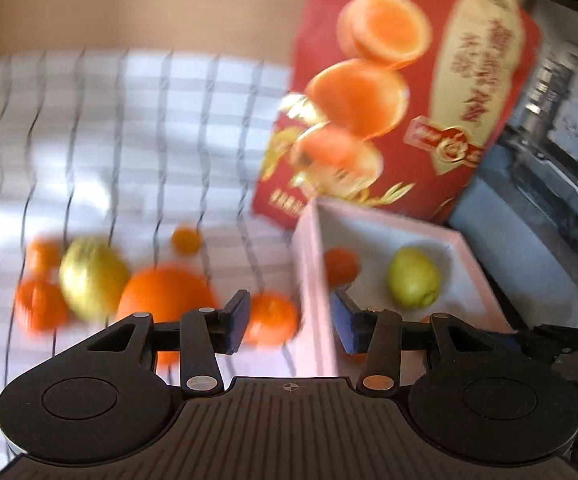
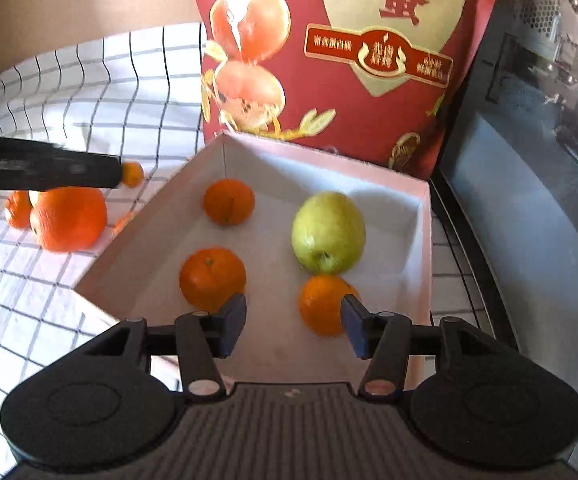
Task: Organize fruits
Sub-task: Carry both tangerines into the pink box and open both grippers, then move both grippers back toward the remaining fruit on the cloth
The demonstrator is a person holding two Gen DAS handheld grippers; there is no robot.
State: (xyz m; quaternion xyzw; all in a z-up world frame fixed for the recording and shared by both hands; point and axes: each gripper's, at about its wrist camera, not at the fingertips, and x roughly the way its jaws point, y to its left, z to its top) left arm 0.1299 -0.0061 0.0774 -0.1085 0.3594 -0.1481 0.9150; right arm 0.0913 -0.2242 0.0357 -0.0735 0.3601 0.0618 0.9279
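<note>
A white box [image 2: 423,216] holds three oranges [image 2: 213,278] [image 2: 229,202] [image 2: 323,304] and a green apple [image 2: 329,232]. My right gripper [image 2: 293,324] is open and empty, just above the box's near part. My left gripper [image 1: 289,320] is open and empty, hovering over the box's left wall [image 1: 313,280]. In the blurred left wrist view, a large orange [image 1: 165,294], a yellow-green fruit [image 1: 93,278] and several small oranges [image 1: 271,320] lie on the cloth left of the box. The apple [image 1: 413,278] shows inside the box.
A red printed carton [image 2: 349,52] stands behind the box. A white checked cloth [image 2: 89,92] covers the table. A dark appliance [image 2: 529,160] stands at the right. The left gripper's body [image 2: 45,164] crosses the left of the right wrist view.
</note>
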